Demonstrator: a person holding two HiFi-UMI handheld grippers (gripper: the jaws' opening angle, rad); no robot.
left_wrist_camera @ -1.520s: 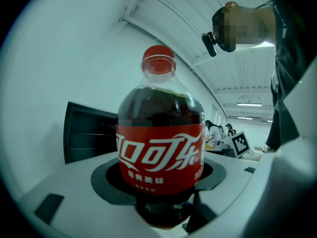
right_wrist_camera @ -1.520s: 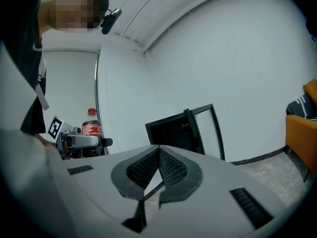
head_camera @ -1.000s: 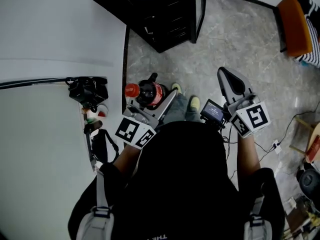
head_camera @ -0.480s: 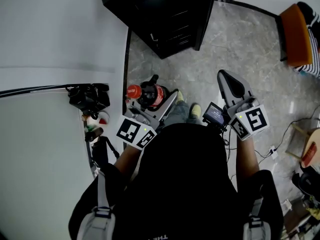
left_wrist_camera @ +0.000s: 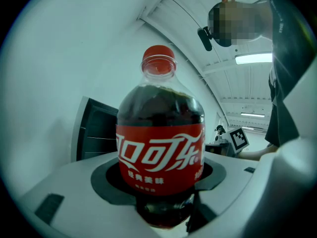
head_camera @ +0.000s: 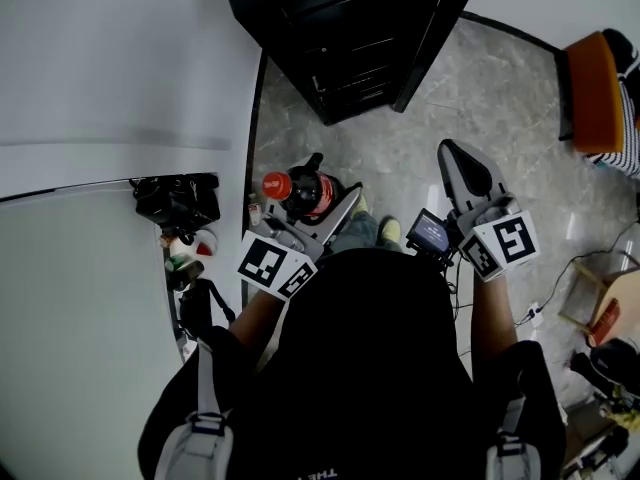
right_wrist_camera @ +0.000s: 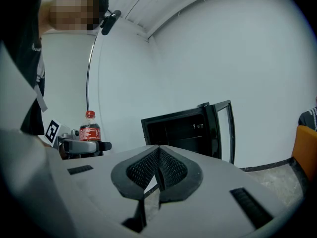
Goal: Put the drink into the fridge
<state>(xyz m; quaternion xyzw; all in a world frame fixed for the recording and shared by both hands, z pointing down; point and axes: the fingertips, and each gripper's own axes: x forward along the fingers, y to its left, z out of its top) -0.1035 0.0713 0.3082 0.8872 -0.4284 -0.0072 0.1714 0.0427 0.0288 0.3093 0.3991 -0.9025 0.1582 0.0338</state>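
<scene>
A cola bottle (head_camera: 300,192) with a red cap and red label is clamped upright in my left gripper (head_camera: 318,200); it fills the left gripper view, cola bottle (left_wrist_camera: 160,150), with the jaws pressed on its lower body. The small black fridge (head_camera: 345,28) stands ahead by the white wall, its glass door (right_wrist_camera: 224,130) swung open and dark shelves showing. My right gripper (head_camera: 462,171) is held beside the left one, jaws shut together with nothing between them. From the right gripper view the bottle (right_wrist_camera: 89,129) and left gripper (right_wrist_camera: 81,146) sit at the left, the fridge (right_wrist_camera: 181,132) beyond.
The floor (head_camera: 470,98) is grey marble tile. An orange seat (head_camera: 592,93) stands at the right. A black camera on a stand (head_camera: 178,200) with small bottles sits by the white wall at the left. Cables and clutter lie at the lower right.
The fridge has come nearer and shifted right in the head view as the person steps towards it. Both grippers keep their pose; the bottle stays clamped.
</scene>
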